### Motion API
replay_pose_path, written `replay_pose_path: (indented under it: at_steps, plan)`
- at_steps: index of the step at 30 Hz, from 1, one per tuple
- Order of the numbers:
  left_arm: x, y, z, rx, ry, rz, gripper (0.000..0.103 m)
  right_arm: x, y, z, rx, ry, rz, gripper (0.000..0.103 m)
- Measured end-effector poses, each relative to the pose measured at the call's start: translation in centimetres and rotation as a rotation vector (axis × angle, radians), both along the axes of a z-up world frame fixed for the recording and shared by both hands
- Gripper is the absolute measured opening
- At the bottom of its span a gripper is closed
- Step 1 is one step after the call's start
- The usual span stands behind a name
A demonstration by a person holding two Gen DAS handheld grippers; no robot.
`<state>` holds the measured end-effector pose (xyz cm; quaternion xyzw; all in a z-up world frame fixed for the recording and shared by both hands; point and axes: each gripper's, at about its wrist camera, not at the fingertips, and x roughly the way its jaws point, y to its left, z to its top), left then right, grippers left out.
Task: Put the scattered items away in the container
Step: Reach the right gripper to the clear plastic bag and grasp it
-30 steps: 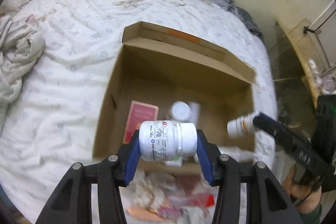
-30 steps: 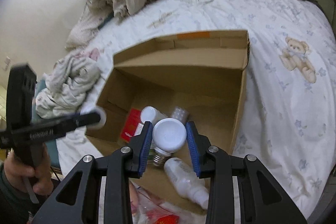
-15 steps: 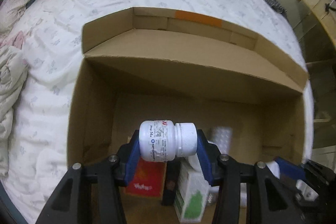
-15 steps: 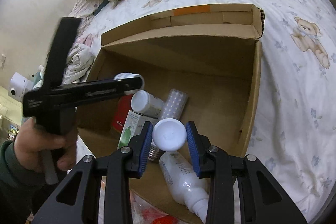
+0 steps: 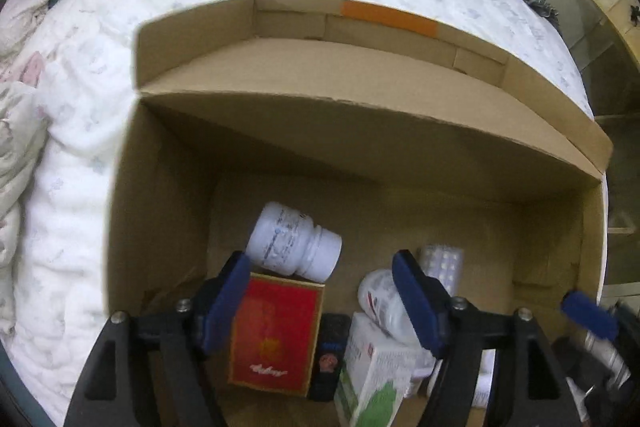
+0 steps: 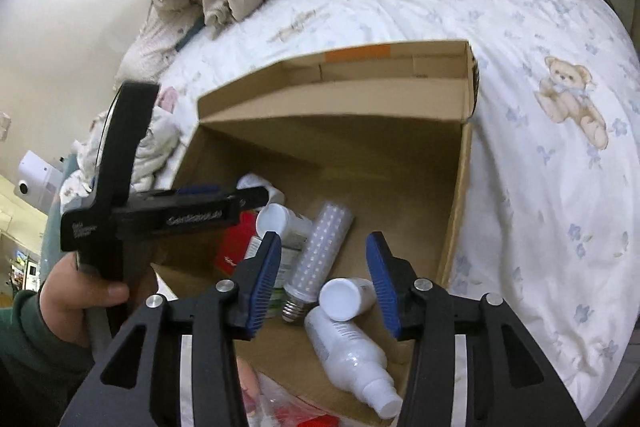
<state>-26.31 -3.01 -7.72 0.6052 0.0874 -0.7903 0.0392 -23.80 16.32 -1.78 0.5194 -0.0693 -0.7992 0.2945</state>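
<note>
The cardboard box (image 5: 168,195) sits open on the bed, its far flap carrying an orange strip of tape (image 5: 390,19). Inside it, in the left wrist view, a white pill bottle (image 5: 294,239) lies tilted on the top edge of a red carton (image 5: 276,333); the bottle's label print is too blurred to read, and the carton's gold script near its bottom edge cannot be made out. Beside the carton stands a white and green carton (image 5: 374,375) with another white bottle (image 5: 382,303) leaning on it, and a blister pack of pills (image 5: 444,265) behind.

The left gripper (image 5: 320,301) points steeply down into the box, its jaws opening with nothing pressed between the blue pads; the pill bottle lies beyond them, free. In the right wrist view the right gripper (image 6: 324,279) angles down over the near part of the box, jaws opening, pads clear of the small white bottle (image 6: 346,297) that lies below them on a white spray bottle (image 6: 352,355), next to an LED corn bulb (image 6: 318,253). A hand (image 6: 76,303) in a green sleeve grips the left gripper's handle, whose side lettering is blurred.

The bedsheet (image 6: 540,187) shows a teddy bear print (image 6: 572,99).
</note>
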Motion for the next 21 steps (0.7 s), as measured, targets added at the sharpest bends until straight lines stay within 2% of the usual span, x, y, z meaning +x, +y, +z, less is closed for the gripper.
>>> replay_pose_path:
  at_steps: [4, 9, 13, 15, 17, 21]
  plan:
    - [2.5, -0.8, 2.9, 0.033, 0.04, 0.014, 0.074, 1.5, 0.3, 1.9, -0.042, 0.027, 0.033, 0.05]
    - [7.3, -2.2, 6.0, 0.069, 0.092, 0.007, 0.076, 5.4, 1.8, 4.2, -0.078, 0.066, 0.049, 0.05]
    - [11.6, -2.9, 6.9, 0.105, 0.099, -0.019, 0.076, 8.3, 2.0, 4.5, -0.088, 0.051, 0.087, 0.05]
    - [13.4, -3.2, 6.8, 0.135, 0.09, -0.022, 0.076, 10.1, 1.9, 3.5, -0.083, 0.009, 0.12, 0.05]
    - [15.2, -3.5, 6.5, 0.18, 0.085, -0.015, 0.076, 11.6, 1.8, 1.7, -0.082, -0.072, 0.132, 0.05]
    - [18.6, -4.3, 5.8, 0.338, 0.098, -0.018, 0.076, 15.2, 1.8, -2.9, -0.056, -0.244, 0.121, 0.051]
